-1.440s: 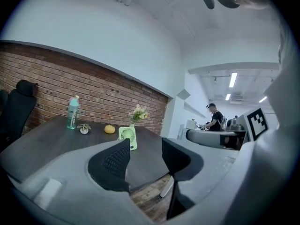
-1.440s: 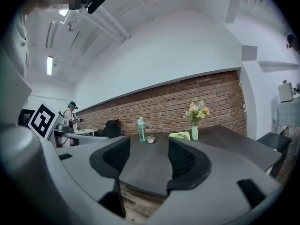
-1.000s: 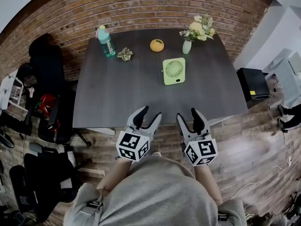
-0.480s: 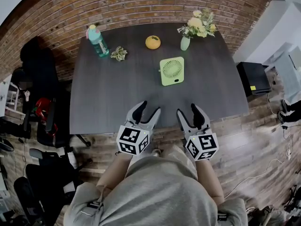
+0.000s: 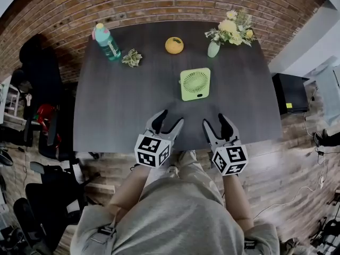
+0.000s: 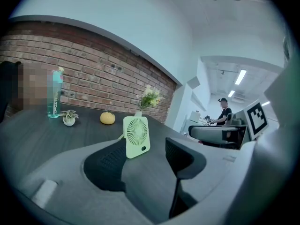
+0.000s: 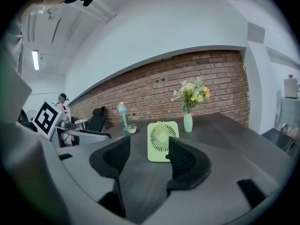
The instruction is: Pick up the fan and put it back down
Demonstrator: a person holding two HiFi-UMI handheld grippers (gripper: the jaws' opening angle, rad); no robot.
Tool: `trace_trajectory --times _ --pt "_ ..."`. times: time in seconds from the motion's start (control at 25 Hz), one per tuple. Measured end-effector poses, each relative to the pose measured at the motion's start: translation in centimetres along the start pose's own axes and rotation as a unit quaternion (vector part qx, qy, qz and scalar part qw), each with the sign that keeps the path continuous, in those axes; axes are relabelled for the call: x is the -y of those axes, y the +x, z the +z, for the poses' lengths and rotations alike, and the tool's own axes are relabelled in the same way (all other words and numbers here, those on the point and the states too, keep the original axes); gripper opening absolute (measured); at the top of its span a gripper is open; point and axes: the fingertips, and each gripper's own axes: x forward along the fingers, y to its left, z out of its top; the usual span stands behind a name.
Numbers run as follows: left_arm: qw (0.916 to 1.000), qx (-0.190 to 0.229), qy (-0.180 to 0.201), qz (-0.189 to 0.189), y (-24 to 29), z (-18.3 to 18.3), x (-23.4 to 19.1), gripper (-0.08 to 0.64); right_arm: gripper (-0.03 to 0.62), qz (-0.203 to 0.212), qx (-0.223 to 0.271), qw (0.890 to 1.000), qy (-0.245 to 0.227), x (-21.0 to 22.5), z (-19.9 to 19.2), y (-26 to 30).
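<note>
Stage: approach; we judge nothing done | fan (image 5: 195, 84) upright on tabletop (image 5: 127, 105), untouched | left tongs (image 5: 170, 118) opening wide, empty | right tongs (image 5: 214, 120) spread, empty; both short of fan | remaining: grasp, lift, set down.

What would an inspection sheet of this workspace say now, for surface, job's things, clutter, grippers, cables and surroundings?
Surface: dark wooden table, mostly bare.
Job's things: green fan stands upright near the middle, untouched.
Clutter: teal bottle, small potted plant, orange fruit and vase of flowers along the far edge.
Grippers: left gripper jaws opening, right gripper open; both empty, at the near edge, short of the fan.
Cables: thin cable on the floor at the right.
Surroundings: brick wall behind, black chairs at the left, black box at the right.
</note>
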Motion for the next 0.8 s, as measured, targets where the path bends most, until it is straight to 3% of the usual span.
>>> trace_trajectory --times 0.36,0.8 --pt "0.9991 -0.033 -0.018 0.022 6.4 -0.6 -1.9 0.262 0.239 0.037 -0.042 0.998 -0.014 4.8 -0.8 6.2" --pt "0.9948 -0.078 -0.039 0.051 12.0 -2.4 -4.4 0.275 0.244 0.097 -0.107 0.989 -0.046 7.5 -3.1 12.4"
